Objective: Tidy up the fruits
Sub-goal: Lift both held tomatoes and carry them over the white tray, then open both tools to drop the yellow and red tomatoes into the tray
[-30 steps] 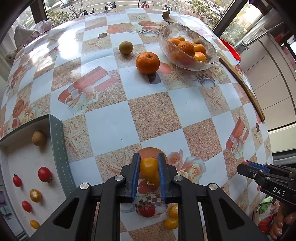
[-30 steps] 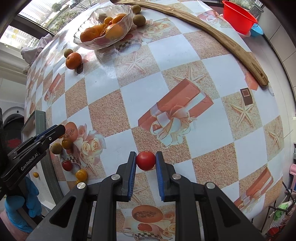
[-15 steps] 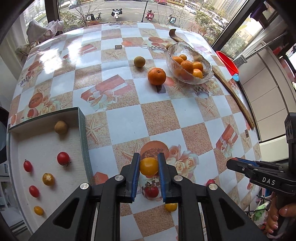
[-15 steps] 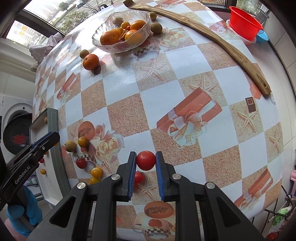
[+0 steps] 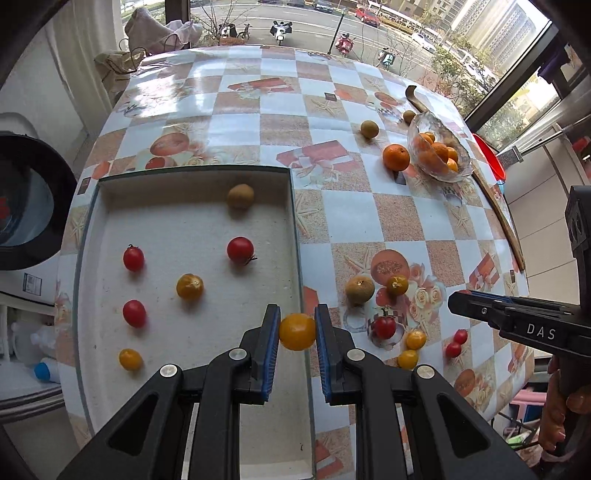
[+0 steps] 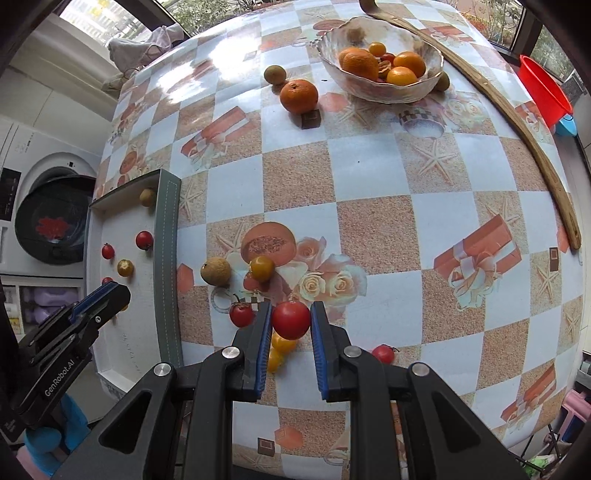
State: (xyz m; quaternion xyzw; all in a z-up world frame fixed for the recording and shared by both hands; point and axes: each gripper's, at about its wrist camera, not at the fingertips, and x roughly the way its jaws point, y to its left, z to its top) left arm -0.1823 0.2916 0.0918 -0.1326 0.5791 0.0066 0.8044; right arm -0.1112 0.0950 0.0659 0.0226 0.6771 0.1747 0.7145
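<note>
place: home | cues — washing machine [image 6: 55, 221], patterned tablecloth [image 6: 369, 229] — street outside window [image 5: 295, 14]

Black tool [image 5: 296, 334], blue pads [image 5: 272, 332], silver screws.

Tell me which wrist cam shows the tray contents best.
Left wrist: it looks down into the tray, showing seven fruits spread on its floor. Right wrist sees the tray edge-on at far left, with the left gripper covering part of it, so only a few fruits show.
</note>
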